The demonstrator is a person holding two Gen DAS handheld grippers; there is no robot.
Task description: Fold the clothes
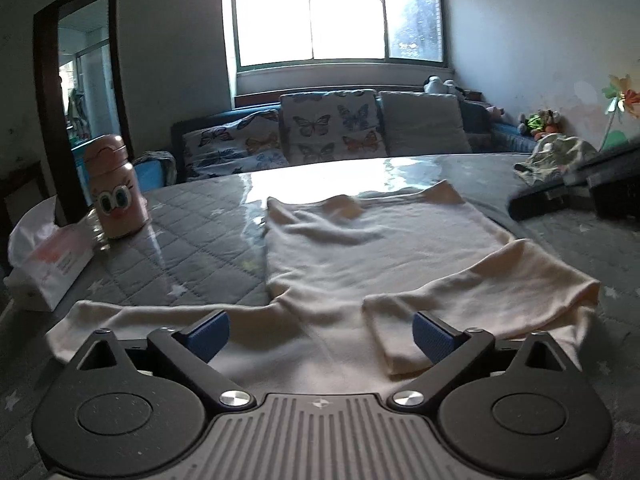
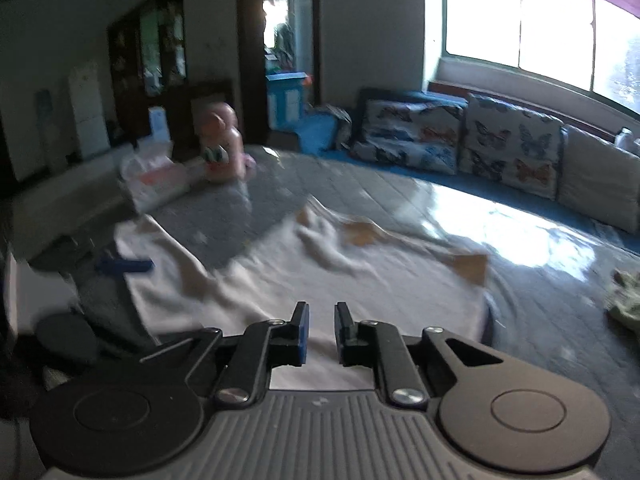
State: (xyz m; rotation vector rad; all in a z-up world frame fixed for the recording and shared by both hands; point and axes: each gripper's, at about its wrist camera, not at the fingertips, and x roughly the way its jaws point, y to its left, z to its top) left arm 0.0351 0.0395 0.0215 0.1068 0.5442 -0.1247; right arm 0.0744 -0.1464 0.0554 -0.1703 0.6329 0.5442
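On the grey quilted table (image 1: 192, 240), left side first: white tissue pack (image 1: 44, 264) at the edge, pink cartoon-eyed bottle (image 1: 116, 192) just beside it. Cream shirt (image 1: 360, 240) lies spread flat mid-table, one sleeve folded in across the near right part.

Left gripper (image 1: 321, 336): jaws wide apart, blue pads (image 1: 208, 336) hovering low over the near hem of the shirt, nothing between them. Contact with the cloth: cannot tell.

Right gripper (image 2: 321, 332): jaws nearly together, only a narrow gap, no cloth in it. It sits above the shirt's (image 2: 320, 272) near edge.

View differences:
- Left wrist view shows the right gripper's dark body (image 1: 580, 192) at the far right, cut by the frame edge, next to a crumpled greenish garment (image 1: 556, 156).
- Right wrist view shows the left gripper's blue pad (image 2: 124, 266) at the far left, over the shirt's sleeve; also a white cabinet and dark shelving that the other view lacks.
- Both show the butterfly cushions (image 1: 332, 124) and the window (image 1: 340, 16).

Right wrist view is motion-blurred: bottle (image 2: 220, 144) and tissue pack (image 2: 156, 180) are smeared, detail unreadable. Window is blown out in both.
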